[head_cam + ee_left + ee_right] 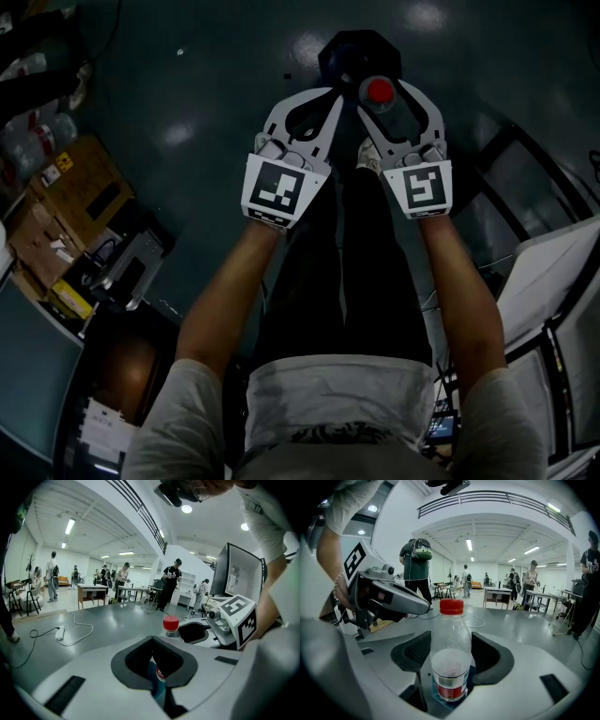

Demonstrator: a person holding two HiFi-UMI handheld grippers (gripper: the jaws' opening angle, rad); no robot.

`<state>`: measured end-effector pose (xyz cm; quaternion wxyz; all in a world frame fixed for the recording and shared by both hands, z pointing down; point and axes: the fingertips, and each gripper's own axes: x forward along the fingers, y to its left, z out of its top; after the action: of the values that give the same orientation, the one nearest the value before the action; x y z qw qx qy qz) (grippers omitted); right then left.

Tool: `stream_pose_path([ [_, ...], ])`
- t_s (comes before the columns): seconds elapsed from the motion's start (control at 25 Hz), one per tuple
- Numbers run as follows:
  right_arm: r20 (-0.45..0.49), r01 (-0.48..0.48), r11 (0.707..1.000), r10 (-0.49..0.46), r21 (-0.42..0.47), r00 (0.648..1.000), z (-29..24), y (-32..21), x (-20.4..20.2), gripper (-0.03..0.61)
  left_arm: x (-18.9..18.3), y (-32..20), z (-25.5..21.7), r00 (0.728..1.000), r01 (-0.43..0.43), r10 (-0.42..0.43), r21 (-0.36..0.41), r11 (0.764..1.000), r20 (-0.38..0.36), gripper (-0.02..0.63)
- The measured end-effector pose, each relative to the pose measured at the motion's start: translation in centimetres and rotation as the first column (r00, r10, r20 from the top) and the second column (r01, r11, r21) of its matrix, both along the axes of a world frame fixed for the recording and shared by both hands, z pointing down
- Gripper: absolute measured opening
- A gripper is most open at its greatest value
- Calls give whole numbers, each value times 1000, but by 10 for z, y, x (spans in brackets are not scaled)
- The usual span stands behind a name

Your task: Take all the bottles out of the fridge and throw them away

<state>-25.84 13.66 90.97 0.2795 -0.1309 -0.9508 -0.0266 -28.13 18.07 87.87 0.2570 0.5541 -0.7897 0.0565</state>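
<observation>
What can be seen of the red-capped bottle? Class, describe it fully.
The bottle is clear plastic with a red screw cap and a red-and-white label band near its base. It stands upright between the right gripper's dark pads, which clamp its lower body. Its lower half looks misted inside.

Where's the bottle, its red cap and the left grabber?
bottle [450,644], right gripper view, on its clear body
red cap [451,606], right gripper view, on its side
left gripper [333,94], head view, where its tips meet

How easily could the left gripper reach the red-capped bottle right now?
Probably yes: the left gripper hangs right beside the bottle held in the right gripper, nothing between them. The left's shut jaws would need opening first.
</observation>
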Motion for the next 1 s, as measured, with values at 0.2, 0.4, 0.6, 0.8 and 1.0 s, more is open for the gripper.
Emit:
stream_pose_path([
  [0.2, 14, -13, 1000, 13, -9, 1000, 1, -3, 0, 281, 1, 0, 1, 1000, 0, 0, 0, 1000, -3, 14],
  [0.4, 3, -18, 1000, 18, -14, 1000, -3, -5, -1, 281, 2, -1, -1, 1000, -10, 10, -4, 1000, -5, 14],
  [0.6, 35, -24, 999, 25, -24, 999, -26, -7, -5, 281, 1, -4, -21, 1000, -16, 16, 8, 1000, 1, 14],
  [0.8, 80, -47, 997, 52, -62, 995, -60, -9, -9, 242, 1, -7, -54, 1000, -28, 27, 31, 999, 7, 14],
  [1.0, 141, -44, 994, 59, -104, 988, -105, -12, -11, 185, 0, -10, -93, 1000, -17, 16, 60, 998, 20, 14],
])
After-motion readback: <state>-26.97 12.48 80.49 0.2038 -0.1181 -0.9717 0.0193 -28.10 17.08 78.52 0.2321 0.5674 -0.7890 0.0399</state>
